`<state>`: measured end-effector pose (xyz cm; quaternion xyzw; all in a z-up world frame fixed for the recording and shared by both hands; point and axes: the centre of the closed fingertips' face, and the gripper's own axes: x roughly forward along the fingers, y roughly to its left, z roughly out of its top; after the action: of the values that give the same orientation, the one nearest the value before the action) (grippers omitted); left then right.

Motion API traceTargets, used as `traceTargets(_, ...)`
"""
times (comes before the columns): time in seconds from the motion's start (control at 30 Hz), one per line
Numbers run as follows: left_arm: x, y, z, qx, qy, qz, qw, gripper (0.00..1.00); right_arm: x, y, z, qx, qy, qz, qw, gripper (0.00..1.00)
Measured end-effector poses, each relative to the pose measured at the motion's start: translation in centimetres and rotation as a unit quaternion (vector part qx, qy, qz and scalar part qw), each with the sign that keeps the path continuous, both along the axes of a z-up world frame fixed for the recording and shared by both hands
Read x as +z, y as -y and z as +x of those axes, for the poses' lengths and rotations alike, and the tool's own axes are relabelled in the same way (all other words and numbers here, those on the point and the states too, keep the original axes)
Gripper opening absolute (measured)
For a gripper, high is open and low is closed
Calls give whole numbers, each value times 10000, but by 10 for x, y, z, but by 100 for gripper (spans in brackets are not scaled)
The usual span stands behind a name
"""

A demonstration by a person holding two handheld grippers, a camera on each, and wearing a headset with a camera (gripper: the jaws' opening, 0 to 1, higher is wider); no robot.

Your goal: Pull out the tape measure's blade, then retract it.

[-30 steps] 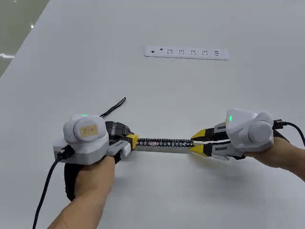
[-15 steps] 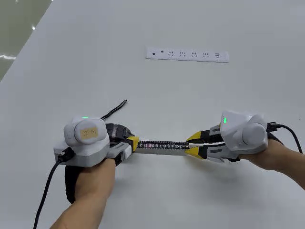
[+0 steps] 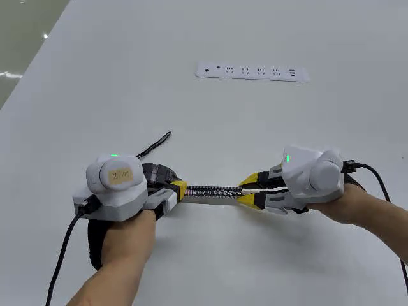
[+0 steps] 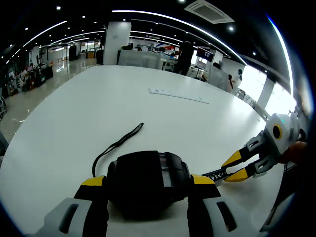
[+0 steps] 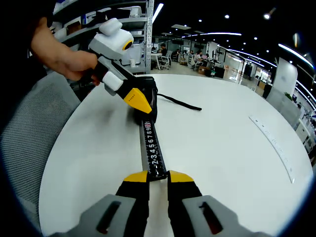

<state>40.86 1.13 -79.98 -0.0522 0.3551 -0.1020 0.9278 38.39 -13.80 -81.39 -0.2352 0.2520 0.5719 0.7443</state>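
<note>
The tape measure (image 3: 159,174) sits on the white desk (image 3: 268,127) in the lower left of the head view. It is clamped between the jaws of the left hand-held gripper (image 4: 148,180). Its blade (image 3: 213,191) runs to the right with a short piece out, and the right hand-held gripper (image 3: 247,190) is closed on its end. A black strap (image 3: 153,145) leads upward from the tape measure. A power strip (image 3: 252,71) lies at the upper middle, well apart.

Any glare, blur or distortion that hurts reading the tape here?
Head view: even light, soft shadows on the table, blade digits barely legible. Left gripper view: fisheye bends the ceiling lights; the black case loses detail. Right gripper view: blade digits sharp, power strip curved.
</note>
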Motion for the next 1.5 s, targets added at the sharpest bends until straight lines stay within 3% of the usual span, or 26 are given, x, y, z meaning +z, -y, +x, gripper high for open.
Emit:
traceTargets(0.27,0,0,-1,4,0,-7,10000,61,-1,-3,0,2,3,17,10000,11)
traceTargets(1.5,2,0,-3,42,-32,-106,9999,62,-2,-70,2,167,-13,219,9996,12)
